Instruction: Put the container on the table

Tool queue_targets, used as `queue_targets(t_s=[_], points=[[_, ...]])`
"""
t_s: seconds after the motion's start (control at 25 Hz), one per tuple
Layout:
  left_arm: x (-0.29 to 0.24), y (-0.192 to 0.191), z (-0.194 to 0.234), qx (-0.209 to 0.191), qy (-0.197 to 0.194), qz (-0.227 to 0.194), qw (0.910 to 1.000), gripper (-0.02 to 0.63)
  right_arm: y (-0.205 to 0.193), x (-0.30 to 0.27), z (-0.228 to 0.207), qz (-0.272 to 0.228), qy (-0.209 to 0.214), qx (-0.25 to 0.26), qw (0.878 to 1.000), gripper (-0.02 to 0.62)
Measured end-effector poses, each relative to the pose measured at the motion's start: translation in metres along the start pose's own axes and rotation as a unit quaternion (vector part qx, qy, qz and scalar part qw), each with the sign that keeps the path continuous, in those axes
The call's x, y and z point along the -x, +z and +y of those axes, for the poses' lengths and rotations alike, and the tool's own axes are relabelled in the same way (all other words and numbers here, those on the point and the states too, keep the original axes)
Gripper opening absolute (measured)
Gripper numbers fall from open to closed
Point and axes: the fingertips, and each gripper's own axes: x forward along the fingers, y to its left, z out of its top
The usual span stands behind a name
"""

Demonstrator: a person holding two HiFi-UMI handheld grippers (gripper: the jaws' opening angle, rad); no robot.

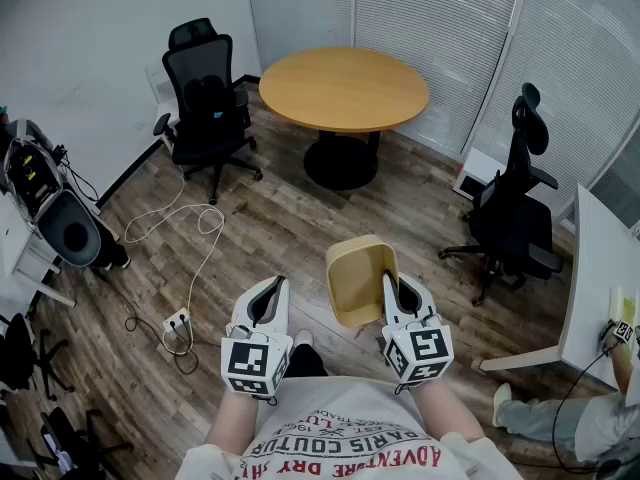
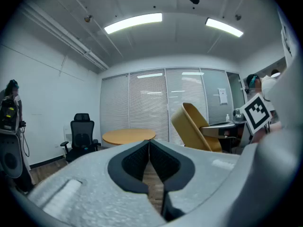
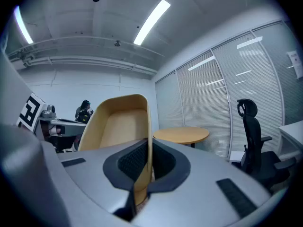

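The container (image 1: 357, 276) is a tan, open plastic tub. My right gripper (image 1: 393, 290) is shut on its right wall and holds it in the air above the wood floor, tipped on its side. In the right gripper view the thin wall (image 3: 149, 141) stands pinched between the dark pads, with the container (image 3: 118, 124) opening to the left. My left gripper (image 1: 272, 295) hangs beside it, shut and empty; the left gripper view shows its pads (image 2: 142, 157) meeting, with the container (image 2: 195, 126) off to the right. The round wooden table (image 1: 343, 89) stands ahead, its top bare.
Two black office chairs flank the table, one at the left (image 1: 205, 103) and one at the right (image 1: 520, 208). A white cable and power strip (image 1: 177, 322) lie on the floor at the left. A white desk edge (image 1: 595, 278) runs along the right. Blinds cover the far wall.
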Motion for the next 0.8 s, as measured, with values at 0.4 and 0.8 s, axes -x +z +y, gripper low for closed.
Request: queue_targets(t_s=[0.4, 0.8], points=[[-0.005, -0.004, 0.0, -0.005, -0.004, -0.003, 1.0, 0.012, -0.013, 0.0, -0.001, 0.01, -0.004, -0.006, 1.0, 0.011], [-0.026, -0.02, 0.003, -0.002, -0.024, 0.023, 0.9994, 0.012, -0.034, -0.014, -0.006, 0.03, -0.009, -0.038, 0.999, 0.011]])
